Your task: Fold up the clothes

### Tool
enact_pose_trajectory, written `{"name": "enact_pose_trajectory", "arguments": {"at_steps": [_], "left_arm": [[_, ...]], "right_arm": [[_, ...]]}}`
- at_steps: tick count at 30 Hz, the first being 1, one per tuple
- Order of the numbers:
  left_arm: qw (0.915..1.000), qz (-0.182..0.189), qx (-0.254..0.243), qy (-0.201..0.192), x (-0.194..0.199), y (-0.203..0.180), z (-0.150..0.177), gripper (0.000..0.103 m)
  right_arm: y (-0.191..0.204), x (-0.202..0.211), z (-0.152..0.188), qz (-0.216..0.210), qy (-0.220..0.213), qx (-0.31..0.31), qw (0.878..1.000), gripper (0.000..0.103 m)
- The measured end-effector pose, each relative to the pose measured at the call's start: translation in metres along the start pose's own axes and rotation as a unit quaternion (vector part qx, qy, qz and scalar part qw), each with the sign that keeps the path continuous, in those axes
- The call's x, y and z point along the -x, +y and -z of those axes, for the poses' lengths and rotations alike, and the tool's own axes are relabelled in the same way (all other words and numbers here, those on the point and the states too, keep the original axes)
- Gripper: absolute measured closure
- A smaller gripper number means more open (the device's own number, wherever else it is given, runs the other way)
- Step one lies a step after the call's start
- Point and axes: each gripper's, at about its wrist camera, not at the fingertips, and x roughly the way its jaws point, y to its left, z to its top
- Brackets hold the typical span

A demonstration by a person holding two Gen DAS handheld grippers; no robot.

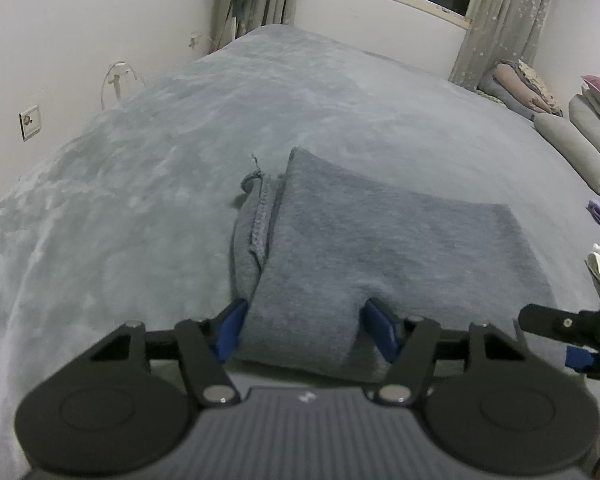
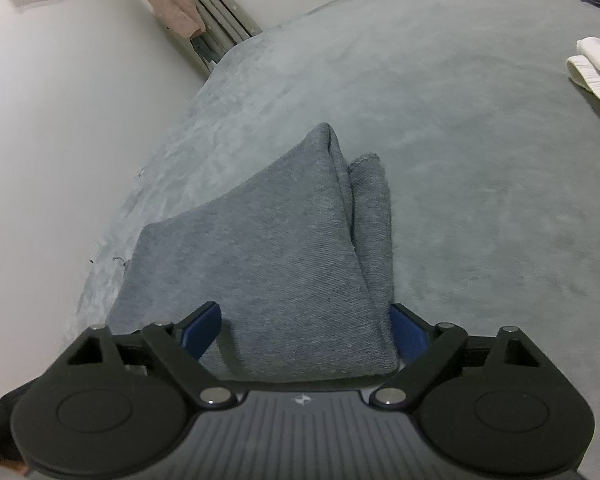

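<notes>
Lying folded on the grey bed, the grey garment is sitting between both sets of blue pads. Left hand-held gripper is pinching its near edge; right hand-held gripper is straddling it, apart. No readable writing anywhere.

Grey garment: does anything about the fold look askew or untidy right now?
Yes. On the grey garment a knit hem strip and loose thread stick out past the left folded edge, so the layers don't line up.

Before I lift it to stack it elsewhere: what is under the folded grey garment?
The grey garment lies on the grey bed cover; its own lower layers show at the edges. Whether anything is trapped beneath is hidden by the cloth.
</notes>
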Motion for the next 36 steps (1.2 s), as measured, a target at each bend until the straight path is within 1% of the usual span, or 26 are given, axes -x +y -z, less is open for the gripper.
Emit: {"name": "enact_pose_trajectory", "arguments": {"at_steps": [1,3,4,5,6,7,8,9,10,11,13,17,20,21,23,24,25,26,27,28,29,30,31,32,33,36], "left_arm": [[1.0,0.001,0.0,0.0,0.0,0.0,0.0,0.043],[1.0,0.004,0.001,-0.001,0.001,0.001,0.0,0.047],[1.0,0.007,0.002,-0.001,0.001,0.002,-0.001,0.049],[0.9999,0.011,0.003,-0.001,0.002,0.003,-0.001,0.054],[0.9999,0.015,0.007,-0.001,0.002,0.005,-0.002,0.062],[0.9997,0.021,0.015,-0.001,0.003,0.008,-0.003,0.066],[0.9994,0.027,0.023,-0.002,0.004,0.011,-0.004,0.071],[0.999,0.032,0.031,-0.001,0.005,0.015,-0.006,0.077],[0.9986,0.037,0.038,0.0,0.007,0.018,-0.008,0.08],[0.998,0.043,0.046,0.002,0.008,0.021,-0.01,0.083],[0.9966,0.056,0.061,0.003,0.012,0.028,-0.014,0.086],[0.9941,0.084,0.067,0.007,0.034,0.034,-0.014,0.088],[0.9932,0.103,0.054,0.01,0.055,0.035,-0.006,0.088],[0.9934,0.105,0.044,0.009,0.062,0.035,0.0,0.088],[0.994,0.102,0.03,0.026,0.063,0.034,0.014,0.087],[0.9947,0.093,0.018,0.04,0.057,0.033,0.021,0.083],[0.9953,0.084,0.006,0.048,0.051,0.033,0.026,0.079],[0.9956,0.079,0.004,0.051,0.047,0.034,0.027,0.07],[0.9953,0.081,0.014,0.051,0.046,0.038,0.023,0.064],[0.9945,0.089,0.03,0.047,0.047,0.042,0.019,0.064],[0.9935,0.096,0.045,0.042,0.049,0.047,0.015,0.06],[0.9928,0.101,0.054,0.035,0.051,0.052,0.012,0.056],[0.9928,0.101,0.056,0.03,0.051,0.056,0.01,0.055],[0.9931,0.098,0.058,0.027,0.051,0.059,0.008,0.054],[0.9936,0.092,0.059,0.029,0.047,0.06,0.007,0.053],[0.992,0.099,0.06,0.051,0.033,0.057,0.009,0.052]], "right_arm": [[0.0,0.001,0.0,0.0,0.001,0.001,1.0,0.031],[0.0,0.001,0.0,0.001,0.0,0.004,1.0,0.037],[-0.001,0.002,-0.001,0.001,0.0,0.002,1.0,0.038],[-0.002,0.002,-0.001,0.0,0.0,-0.001,1.0,0.039],[-0.003,0.003,-0.001,0.0,0.0,-0.004,1.0,0.043],[-0.004,0.004,-0.002,0.0,-0.001,-0.008,1.0,0.049],[-0.006,0.004,-0.003,0.0,-0.002,-0.011,1.0,0.053],[-0.007,0.006,-0.004,-0.002,-0.003,-0.013,1.0,0.064],[-0.008,0.008,-0.006,-0.005,-0.005,-0.014,1.0,0.077],[-0.01,0.01,-0.007,-0.007,-0.006,-0.016,1.0,0.08],[-0.01,0.017,-0.011,-0.014,-0.01,-0.01,1.0,0.084],[-0.006,0.04,-0.016,-0.033,-0.015,0.022,0.999,0.086],[-0.008,0.063,-0.014,-0.047,-0.006,0.046,0.998,0.086],[-0.01,0.068,-0.012,-0.05,0.003,0.06,0.997,0.086],[-0.01,0.07,-0.005,-0.048,0.032,0.101,0.993,0.086],[-0.008,0.066,0.0,-0.041,0.052,0.129,0.989,0.083],[-0.008,0.057,0.005,-0.03,0.071,0.147,0.986,0.077],[-0.007,0.047,0.009,-0.017,0.09,0.162,0.983,0.074],[-0.011,0.045,0.007,-0.023,0.089,0.148,0.985,0.067],[-0.015,0.045,0.003,-0.032,0.084,0.128,0.988,0.058],[-0.019,0.045,0.0,-0.041,0.079,0.108,0.99,0.052],[-0.024,0.045,-0.004,-0.05,0.074,0.088,0.992,0.036],[-0.028,0.044,-0.008,-0.059,0.069,0.068,0.994,0.024],[-0.034,0.043,-0.011,-0.06,0.065,0.047,0.995,0.022],[-0.038,0.041,-0.013,-0.056,0.067,0.033,0.996,0.022],[-0.04,0.035,-0.013,-0.058,0.072,0.018,0.996,0.022]]}}
